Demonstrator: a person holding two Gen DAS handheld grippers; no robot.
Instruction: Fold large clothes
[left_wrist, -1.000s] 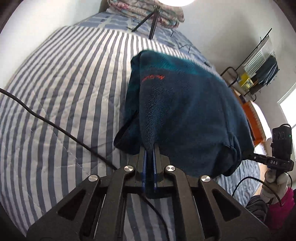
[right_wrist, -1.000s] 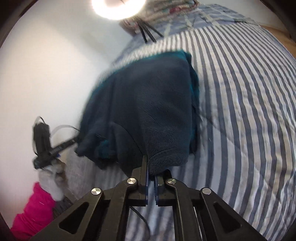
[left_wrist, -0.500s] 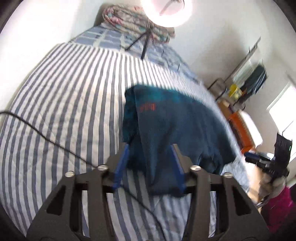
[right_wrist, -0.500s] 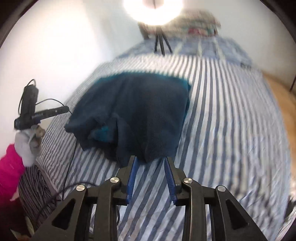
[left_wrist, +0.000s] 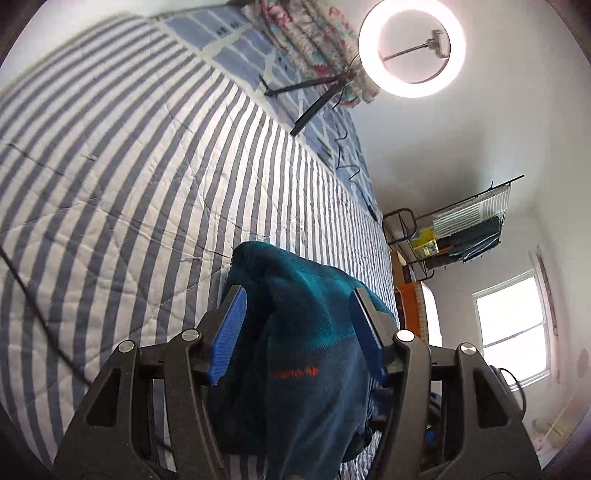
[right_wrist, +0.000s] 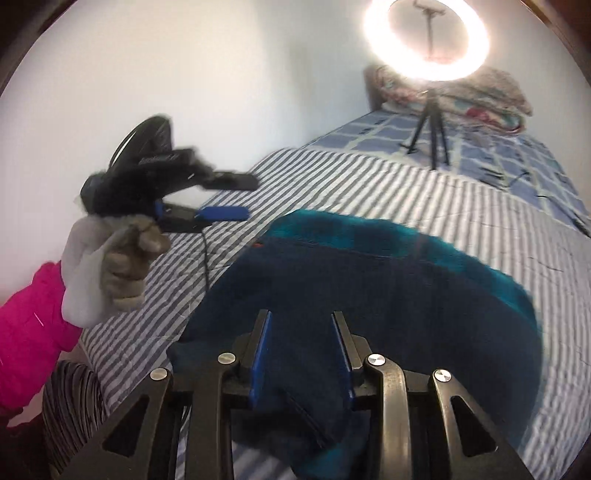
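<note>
A folded navy-and-teal fleece (right_wrist: 388, 295) lies near the striped quilt's (left_wrist: 110, 184) edge, broad open bedding beyond, as left gripper (left_wrist: 297, 332), jaws just widened, and right gripper (right_wrist: 301, 354) stand spread, pinching nothing.

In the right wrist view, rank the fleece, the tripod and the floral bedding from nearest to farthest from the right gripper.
1. Fleece: on the striped quilt, directly ahead of the right gripper.
2. Tripod: standing farther up the bed, ahead and right.
3. Floral bedding: heaped at the headboard, behind the tripod.

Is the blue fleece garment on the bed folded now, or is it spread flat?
Folded. The fleece garment lies in a compact doubled bundle on the striped bedspread, with layered edges visible at its near end.
</note>
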